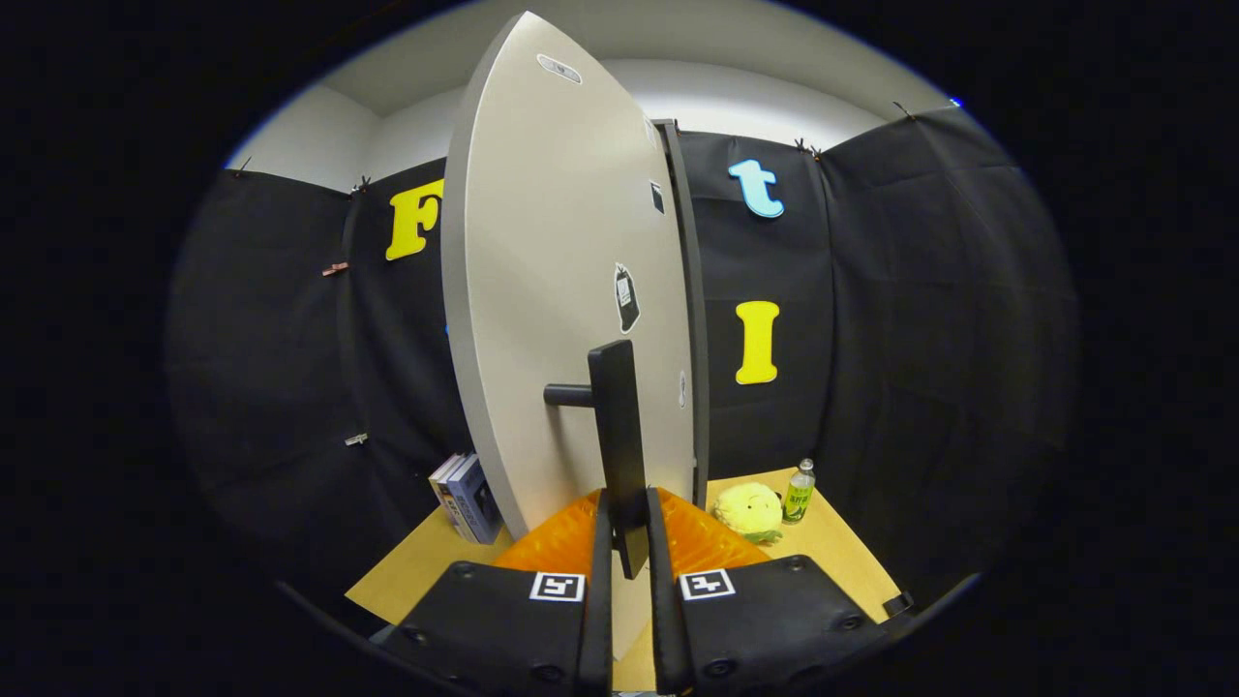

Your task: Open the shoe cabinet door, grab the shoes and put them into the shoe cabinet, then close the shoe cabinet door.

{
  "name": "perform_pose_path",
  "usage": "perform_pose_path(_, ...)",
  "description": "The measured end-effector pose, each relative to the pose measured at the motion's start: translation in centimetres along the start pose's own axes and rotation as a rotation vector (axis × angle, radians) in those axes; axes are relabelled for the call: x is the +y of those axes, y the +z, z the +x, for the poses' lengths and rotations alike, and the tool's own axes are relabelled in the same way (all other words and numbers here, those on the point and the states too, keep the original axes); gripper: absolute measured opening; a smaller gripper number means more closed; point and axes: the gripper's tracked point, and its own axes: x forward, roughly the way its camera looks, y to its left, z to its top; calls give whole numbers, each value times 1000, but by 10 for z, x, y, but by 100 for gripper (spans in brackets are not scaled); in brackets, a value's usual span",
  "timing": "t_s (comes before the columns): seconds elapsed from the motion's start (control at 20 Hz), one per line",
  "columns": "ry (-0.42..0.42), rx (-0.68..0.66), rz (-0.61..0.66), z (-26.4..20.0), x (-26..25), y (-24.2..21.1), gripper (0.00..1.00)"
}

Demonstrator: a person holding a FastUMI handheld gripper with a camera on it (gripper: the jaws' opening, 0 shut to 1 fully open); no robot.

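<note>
The grey shoe cabinet door (552, 290) stands upright just ahead of me, swung out so that I see its face at a steep angle. A dark edge of the cabinet (693, 319) runs along the door's far side. A black vertical bar handle (618, 426) sticks out from the door on a short peg. My gripper (627, 532) is shut on the lower end of this handle, one finger pressing on each side of it. The door hides the cabinet's inside.
A wooden tabletop (842, 557) lies below. Several books (467, 499) lean upright left of the door. Right of the door sit a yellow plush toy (749, 509) and a small green bottle (799, 491). Black cloth walls close in behind.
</note>
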Motion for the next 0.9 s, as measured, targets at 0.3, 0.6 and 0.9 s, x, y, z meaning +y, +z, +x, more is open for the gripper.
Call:
perform_pose_path(0.3, -7, 0, -3, -3, -25, 3, 21)
perform_pose_path(0.6, 24, 8, 39, -5, -41, 6, 21)
perform_pose_path(0.9, 25, -11, 8, -9, -62, 11, 21)
